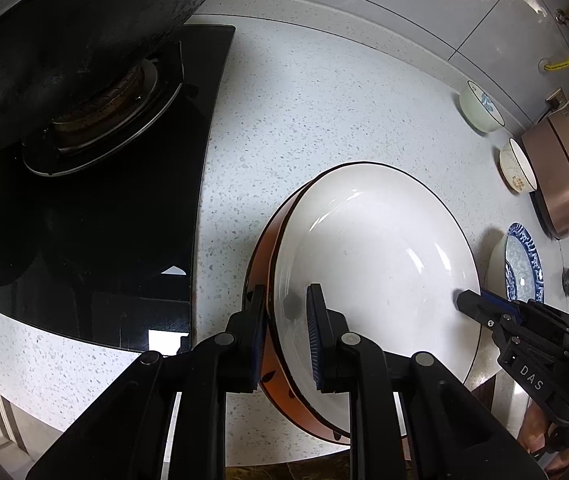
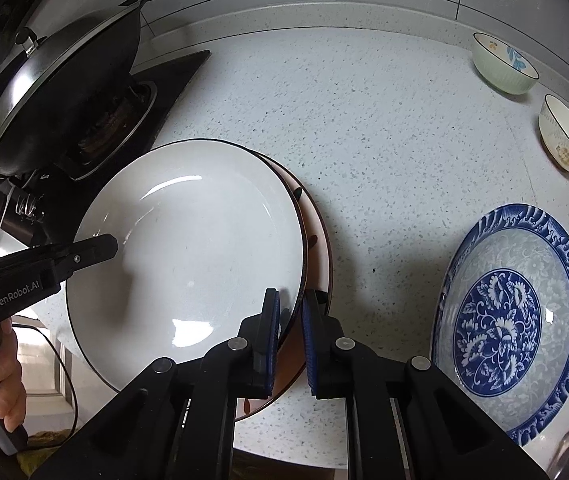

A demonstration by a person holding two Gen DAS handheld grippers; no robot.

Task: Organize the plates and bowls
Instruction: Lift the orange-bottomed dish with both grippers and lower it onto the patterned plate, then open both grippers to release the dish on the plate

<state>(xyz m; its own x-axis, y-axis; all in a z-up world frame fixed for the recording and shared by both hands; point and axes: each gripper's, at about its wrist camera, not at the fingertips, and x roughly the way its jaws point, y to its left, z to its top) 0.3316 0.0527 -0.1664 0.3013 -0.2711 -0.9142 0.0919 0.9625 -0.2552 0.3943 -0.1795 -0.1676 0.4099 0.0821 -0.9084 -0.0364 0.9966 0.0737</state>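
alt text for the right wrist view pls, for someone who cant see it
The right gripper pinches the near rim of a white plate stacked on an orange plate, while the left gripper grips the white plate's opposite edge. On the speckled counter sit a blue patterned plate and two small bowls; a lidded wok occupies the stove.

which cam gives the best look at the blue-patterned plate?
Right wrist. The blue-patterned plate shows nearly whole there, floral centre and wave rim clear, lying on the counter apart from the white plate. In the left wrist view it is only a foreshortened sliver at the right edge, behind the right gripper.
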